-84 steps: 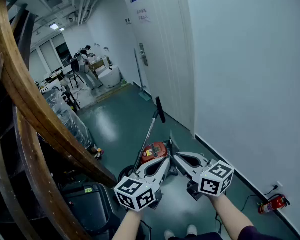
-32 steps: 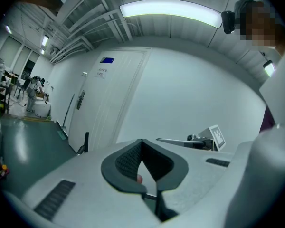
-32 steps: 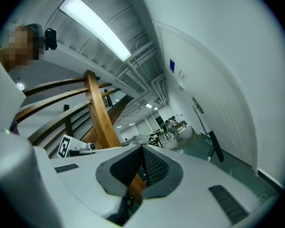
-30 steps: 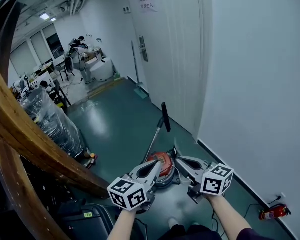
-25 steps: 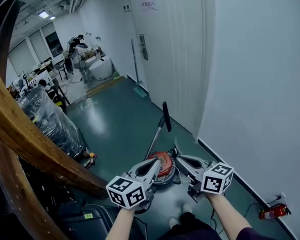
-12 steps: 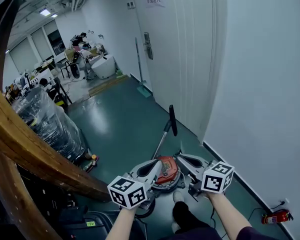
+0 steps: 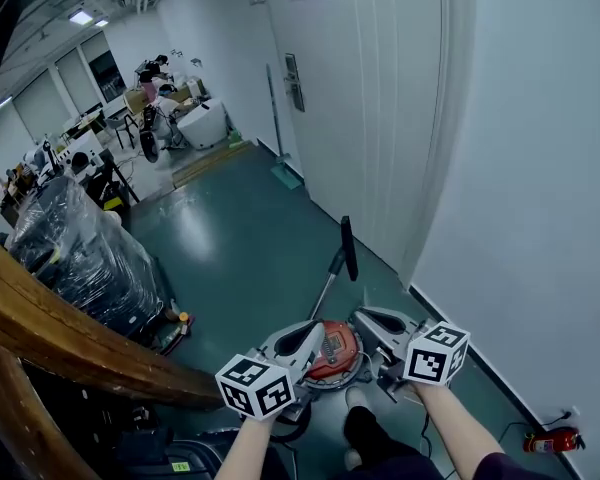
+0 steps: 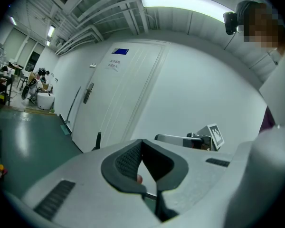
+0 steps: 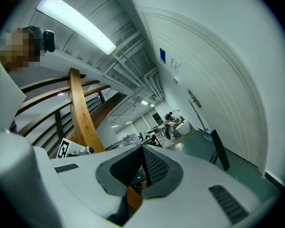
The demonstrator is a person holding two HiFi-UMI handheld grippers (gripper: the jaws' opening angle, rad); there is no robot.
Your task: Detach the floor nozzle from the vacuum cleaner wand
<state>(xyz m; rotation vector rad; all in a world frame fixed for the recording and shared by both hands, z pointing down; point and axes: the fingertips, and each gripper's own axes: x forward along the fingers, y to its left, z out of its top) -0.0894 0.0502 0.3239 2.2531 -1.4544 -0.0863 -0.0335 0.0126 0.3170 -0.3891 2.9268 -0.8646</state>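
**Clenched tongs over the vacuum**

Holds left gripper (image 7: 318, 328) and right gripper (image 7: 362, 316) squeezed tight on nothing, side by side just above the red canister (image 7: 336, 354) on the green floor (image 7: 240, 248). Finds the wand (image 7: 328, 280) slanting up from there, black end piece (image 7: 348, 248) topmost, near the white door (image 7: 370, 118).
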